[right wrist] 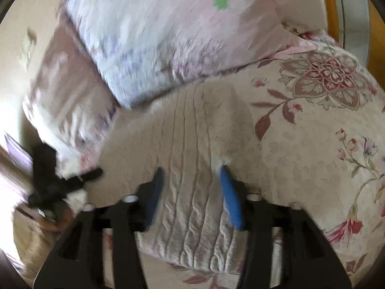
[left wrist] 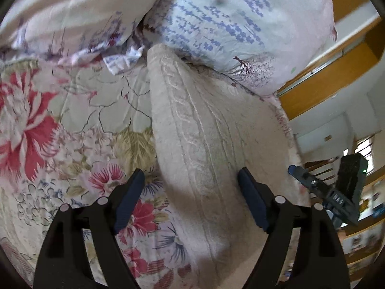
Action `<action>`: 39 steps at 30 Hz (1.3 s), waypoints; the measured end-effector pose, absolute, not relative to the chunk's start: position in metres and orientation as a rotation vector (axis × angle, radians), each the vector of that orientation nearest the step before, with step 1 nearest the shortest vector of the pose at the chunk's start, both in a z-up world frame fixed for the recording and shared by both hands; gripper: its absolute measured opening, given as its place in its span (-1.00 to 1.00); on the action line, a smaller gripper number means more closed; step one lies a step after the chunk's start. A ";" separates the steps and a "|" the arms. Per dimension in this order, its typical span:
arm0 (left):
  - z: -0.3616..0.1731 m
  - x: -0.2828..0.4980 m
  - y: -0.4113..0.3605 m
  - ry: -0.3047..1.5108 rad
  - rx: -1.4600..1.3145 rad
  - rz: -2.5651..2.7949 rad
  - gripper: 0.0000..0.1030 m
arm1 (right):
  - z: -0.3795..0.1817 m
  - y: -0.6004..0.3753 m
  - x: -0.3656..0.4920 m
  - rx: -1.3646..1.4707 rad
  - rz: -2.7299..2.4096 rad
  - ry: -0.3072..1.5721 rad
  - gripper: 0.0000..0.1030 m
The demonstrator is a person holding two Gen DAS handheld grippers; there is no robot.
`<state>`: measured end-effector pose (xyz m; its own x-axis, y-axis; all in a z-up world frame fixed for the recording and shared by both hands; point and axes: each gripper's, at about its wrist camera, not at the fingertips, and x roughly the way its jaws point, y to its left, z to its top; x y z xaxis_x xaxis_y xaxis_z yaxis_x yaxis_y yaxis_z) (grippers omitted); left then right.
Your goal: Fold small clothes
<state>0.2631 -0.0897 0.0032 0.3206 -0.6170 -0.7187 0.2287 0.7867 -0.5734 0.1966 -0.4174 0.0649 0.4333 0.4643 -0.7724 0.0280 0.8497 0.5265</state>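
Observation:
A cream cable-knit garment point(left wrist: 204, 144) lies folded into a long strip on the floral bedspread point(left wrist: 72, 120). My left gripper point(left wrist: 191, 180) is open, its blue-padded jaws wide apart just above the near end of the knit, holding nothing. In the right wrist view the same knit point(right wrist: 187, 144) runs between the jaws of my right gripper point(right wrist: 191, 175), which is open and empty. The right gripper also shows at the right edge of the left wrist view point(left wrist: 332, 190), and the left gripper at the left of the right wrist view point(right wrist: 60, 180).
Two pale floral pillows point(left wrist: 228, 24) point(left wrist: 72, 12) lie at the head of the bed, against the far end of the knit. A wooden headboard point(left wrist: 336, 72) is at the right. The bed edge drops off beyond the knit's right side. The right wrist view is motion-blurred.

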 end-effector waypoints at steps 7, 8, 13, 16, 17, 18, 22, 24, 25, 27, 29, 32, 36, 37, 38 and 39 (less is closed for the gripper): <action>-0.003 0.265 -0.080 1.154 -0.535 -0.637 0.61 | 0.058 -0.455 0.214 0.700 0.235 1.138 0.53; -0.003 0.265 -0.079 1.156 -0.542 -0.639 0.62 | 0.056 -0.455 0.216 0.704 0.228 1.154 0.53; -0.003 0.265 -0.080 1.158 -0.548 -0.651 0.66 | 0.044 -0.457 0.225 0.720 0.224 1.185 0.54; -0.004 0.268 -0.083 1.158 -0.550 -0.656 0.66 | 0.037 -0.456 0.230 0.730 0.232 1.197 0.54; -0.004 0.269 -0.084 1.159 -0.554 -0.659 0.66 | 0.034 -0.456 0.232 0.734 0.241 1.203 0.54; -0.004 0.270 -0.084 1.160 -0.558 -0.662 0.66 | 0.032 -0.455 0.234 0.737 0.250 1.210 0.54; -0.005 0.276 -0.087 1.168 -0.585 -0.673 0.66 | 0.021 -0.446 0.242 0.729 0.274 1.247 0.54; -0.007 0.279 -0.086 1.166 -0.609 -0.683 0.64 | 0.018 -0.443 0.244 0.726 0.286 1.256 0.53; -0.008 0.279 -0.085 1.165 -0.619 -0.688 0.63 | 0.015 -0.441 0.245 0.727 0.295 1.265 0.53; -0.009 0.281 -0.085 1.161 -0.640 -0.697 0.63 | 0.013 -0.439 0.246 0.733 0.316 1.259 0.51; -0.010 0.282 -0.084 1.161 -0.642 -0.700 0.57 | 0.012 -0.437 0.247 0.739 0.342 1.267 0.39; -0.011 0.284 -0.087 1.156 -0.638 -0.701 0.52 | 0.007 -0.431 0.250 0.758 0.393 1.288 0.14; -0.012 0.285 -0.090 1.151 -0.635 -0.701 0.44 | 0.002 -0.431 0.254 0.787 0.447 1.299 0.09; -0.013 0.286 -0.090 1.151 -0.636 -0.700 0.39 | -0.001 -0.432 0.255 0.821 0.470 1.304 0.08; -0.014 0.286 -0.090 1.150 -0.638 -0.698 0.31 | -0.004 -0.434 0.256 0.844 0.488 1.307 0.07; -0.016 0.287 -0.090 1.149 -0.643 -0.693 0.27 | -0.006 -0.435 0.256 0.865 0.501 1.304 0.06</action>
<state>0.2867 -0.0897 -0.0156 0.2538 -0.7703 -0.5850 0.1582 0.6297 -0.7605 0.2557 -0.4353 -0.0060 0.2250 0.7522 -0.6193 0.1440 0.6029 0.7847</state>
